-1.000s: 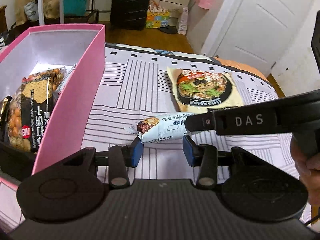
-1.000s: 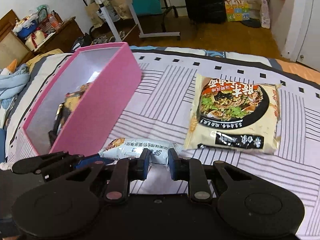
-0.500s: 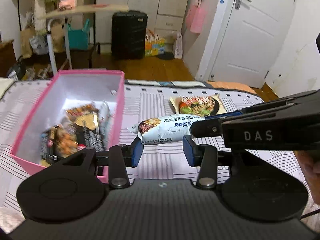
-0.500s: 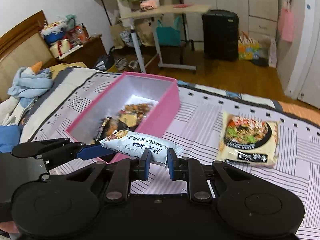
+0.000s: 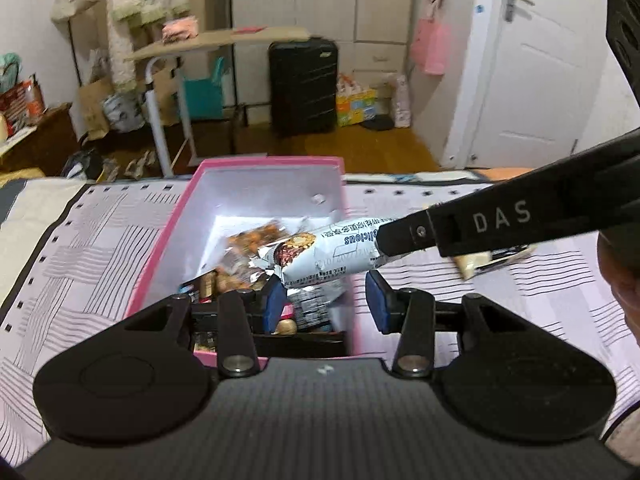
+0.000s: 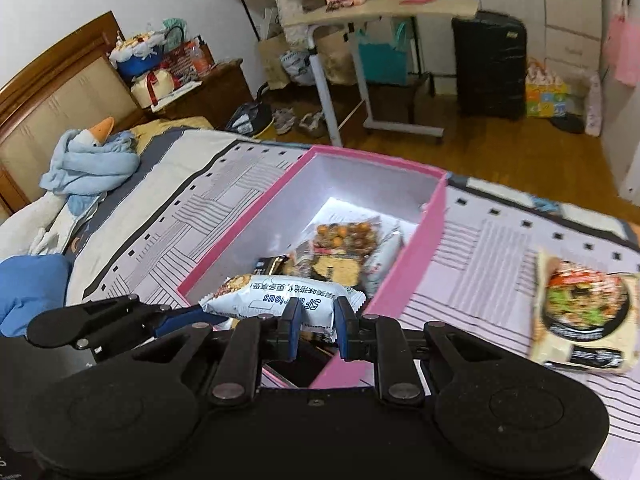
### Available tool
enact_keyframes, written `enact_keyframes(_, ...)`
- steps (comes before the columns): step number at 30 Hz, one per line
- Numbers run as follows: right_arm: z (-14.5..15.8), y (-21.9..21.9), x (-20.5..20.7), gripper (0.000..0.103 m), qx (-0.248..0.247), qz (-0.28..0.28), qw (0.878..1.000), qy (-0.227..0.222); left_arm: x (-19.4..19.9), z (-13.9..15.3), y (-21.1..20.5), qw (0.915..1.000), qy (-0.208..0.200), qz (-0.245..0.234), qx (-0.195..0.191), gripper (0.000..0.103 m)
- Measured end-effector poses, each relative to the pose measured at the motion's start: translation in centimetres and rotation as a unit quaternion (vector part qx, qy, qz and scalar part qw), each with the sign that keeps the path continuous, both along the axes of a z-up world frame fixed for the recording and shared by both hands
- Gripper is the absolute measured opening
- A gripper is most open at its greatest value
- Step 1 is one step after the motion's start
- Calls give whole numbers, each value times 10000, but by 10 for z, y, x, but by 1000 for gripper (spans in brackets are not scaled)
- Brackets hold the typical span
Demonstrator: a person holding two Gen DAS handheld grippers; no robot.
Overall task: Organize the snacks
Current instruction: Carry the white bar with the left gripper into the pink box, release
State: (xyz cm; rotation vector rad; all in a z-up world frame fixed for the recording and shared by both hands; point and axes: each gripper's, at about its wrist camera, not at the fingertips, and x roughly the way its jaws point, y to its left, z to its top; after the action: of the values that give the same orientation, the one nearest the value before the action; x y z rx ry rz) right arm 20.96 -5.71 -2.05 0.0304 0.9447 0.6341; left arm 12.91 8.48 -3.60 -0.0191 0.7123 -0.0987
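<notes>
A white-and-blue snack packet (image 6: 280,300) hangs over the near end of the pink box (image 6: 416,256), and my right gripper (image 6: 317,322) is shut on its lower edge. In the left wrist view the same packet (image 5: 320,252) lies across the gap of my left gripper (image 5: 327,305), which is open. Its left pad sits at the packet's crimped end, and the right gripper (image 5: 380,246) reaches in from the right. The pink box (image 5: 160,240) holds several snack bags. A noodle pack (image 6: 584,312) lies flat on the bedspread to the right of the box.
The box stands on a striped bedspread (image 6: 168,216). A blue goose plush (image 6: 88,160) and a blue cushion (image 6: 28,284) lie at the bed's left. Beyond the bed are a rolling table (image 6: 380,12), a black suitcase (image 5: 302,84) and a white door (image 5: 540,80). A hand (image 5: 616,272) shows at right.
Both grippers rose and moved left together, carrying the packet from the bedspread beside the noodle pack to above the pink box. The noodle pack stayed where it lay.
</notes>
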Motion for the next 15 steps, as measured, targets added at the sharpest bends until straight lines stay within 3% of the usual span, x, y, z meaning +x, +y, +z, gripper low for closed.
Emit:
enact_keyframes(4, -23, 13, 16, 26, 116, 25, 9995, 288, 15, -14, 22, 9991, 338, 173, -182, 43)
enact_keyframes(7, -29, 16, 18, 29, 2, -50, 9997, 259, 22, -22, 31, 9982, 474, 293, -216, 49)
enact_keyframes(9, -19, 16, 11, 36, -259, 73, 9996, -48, 25, -23, 33, 9975, 574, 369, -165, 56)
enact_keyframes(11, -4, 8, 4, 45, -320, 48, 9991, -274, 26, -20, 35, 9972, 613, 377, -198, 58)
enact_keyframes(15, 27, -24, -9, 45, -328, -139, 9984, -428, 24, -10, 38, 9961, 711, 369, -374, 59)
